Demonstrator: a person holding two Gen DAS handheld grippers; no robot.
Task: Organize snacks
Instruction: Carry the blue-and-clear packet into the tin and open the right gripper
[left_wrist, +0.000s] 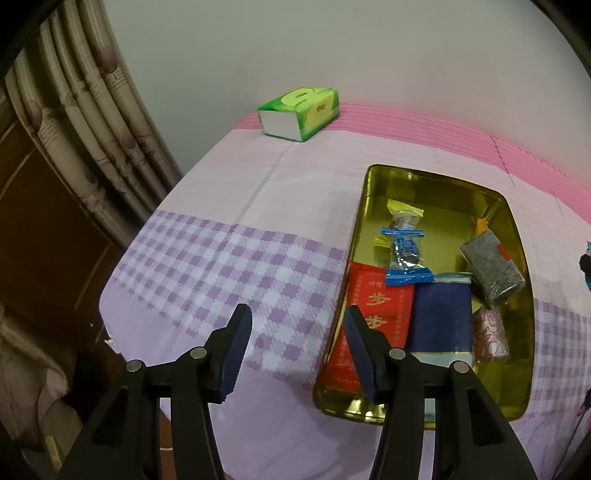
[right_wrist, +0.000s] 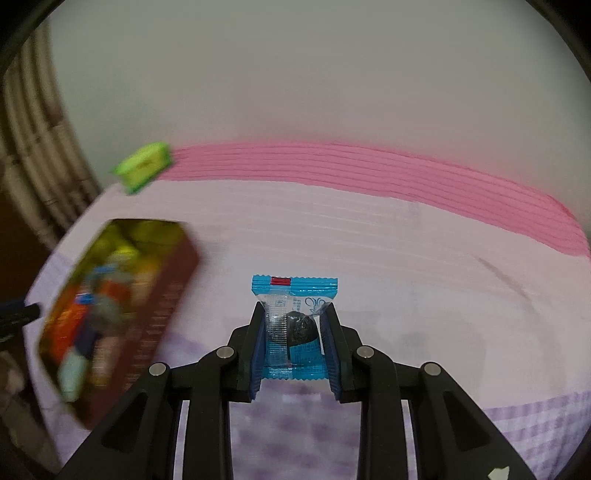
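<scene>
A gold tin box (left_wrist: 515, 236) lies on the pink and purple cloth and holds several wrapped snacks: a red packet (left_wrist: 376, 299), a dark blue packet (left_wrist: 441, 317), a blue candy (left_wrist: 406, 254) and a grey block (left_wrist: 491, 269). My left gripper (left_wrist: 297, 321) is open and empty, just left of the tin's near end. My right gripper (right_wrist: 295, 317) is shut on a blue-wrapped candy (right_wrist: 295, 295) with a dark ball inside, held above the cloth to the right of the tin (right_wrist: 162, 295), which is blurred.
A green tissue pack (left_wrist: 301, 110) lies at the far edge of the cloth, also seen in the right wrist view (right_wrist: 144, 166). Curtains (left_wrist: 92, 129) hang at the left beyond the table's left edge. A grey wall stands behind.
</scene>
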